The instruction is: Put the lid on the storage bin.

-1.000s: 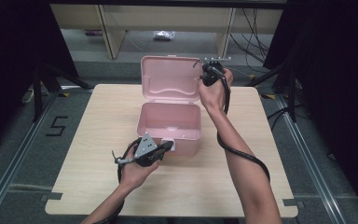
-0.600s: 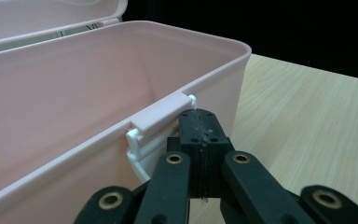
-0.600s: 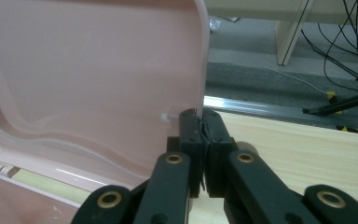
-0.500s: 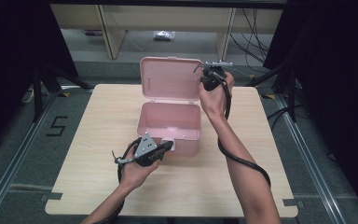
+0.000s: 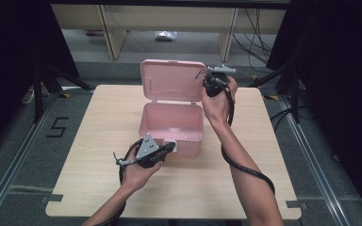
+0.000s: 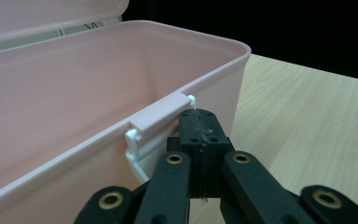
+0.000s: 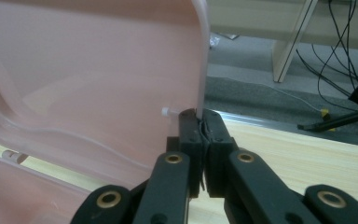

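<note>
Floor cables [image 7: 335, 51] and shelving legs [image 5: 109, 32] lie beyond, perhaps unobstructing.

Left gripper [image 5: 168, 148], right gripper [image 5: 201, 75]: fingers together.

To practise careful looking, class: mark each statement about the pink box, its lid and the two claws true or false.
1. The box is open. True.
2. The right claw is shut on the lid edge. True.
3. The box holds tools. False: what shows of its inside is bare.
4. The left claw is wide open. False: it is shut, at the front latch.
5. The box stands on the floor. False: on the table.
</note>
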A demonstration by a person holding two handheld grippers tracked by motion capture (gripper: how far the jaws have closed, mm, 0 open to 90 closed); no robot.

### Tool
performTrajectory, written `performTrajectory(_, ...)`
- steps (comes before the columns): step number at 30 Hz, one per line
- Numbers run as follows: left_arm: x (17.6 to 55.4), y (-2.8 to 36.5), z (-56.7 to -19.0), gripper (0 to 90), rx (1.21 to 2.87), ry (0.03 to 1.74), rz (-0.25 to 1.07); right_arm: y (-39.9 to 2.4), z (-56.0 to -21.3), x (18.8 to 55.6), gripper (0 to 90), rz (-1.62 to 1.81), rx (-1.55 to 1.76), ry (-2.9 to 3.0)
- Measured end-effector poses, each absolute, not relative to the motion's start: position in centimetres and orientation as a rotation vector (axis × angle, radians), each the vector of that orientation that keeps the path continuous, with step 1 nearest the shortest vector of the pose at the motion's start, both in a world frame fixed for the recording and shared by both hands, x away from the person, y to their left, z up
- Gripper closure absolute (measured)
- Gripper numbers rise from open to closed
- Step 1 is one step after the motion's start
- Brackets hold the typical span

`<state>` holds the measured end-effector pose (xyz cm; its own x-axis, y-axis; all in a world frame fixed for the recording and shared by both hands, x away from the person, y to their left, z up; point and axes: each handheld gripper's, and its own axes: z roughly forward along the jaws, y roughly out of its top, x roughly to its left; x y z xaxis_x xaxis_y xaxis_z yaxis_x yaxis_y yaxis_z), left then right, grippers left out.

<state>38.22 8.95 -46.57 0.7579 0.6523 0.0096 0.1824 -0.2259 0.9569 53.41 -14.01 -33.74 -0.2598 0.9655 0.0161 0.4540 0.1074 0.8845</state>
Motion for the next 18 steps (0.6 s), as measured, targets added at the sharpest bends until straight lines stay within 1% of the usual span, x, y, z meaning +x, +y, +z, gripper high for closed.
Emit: performTrajectory(18, 38.2, 9.0, -46.6, 89.7, 1.779, 0.655, 0.496, -14.0, -34.0, 51.6, 88.7, 1.1, 1.341, 1.785)
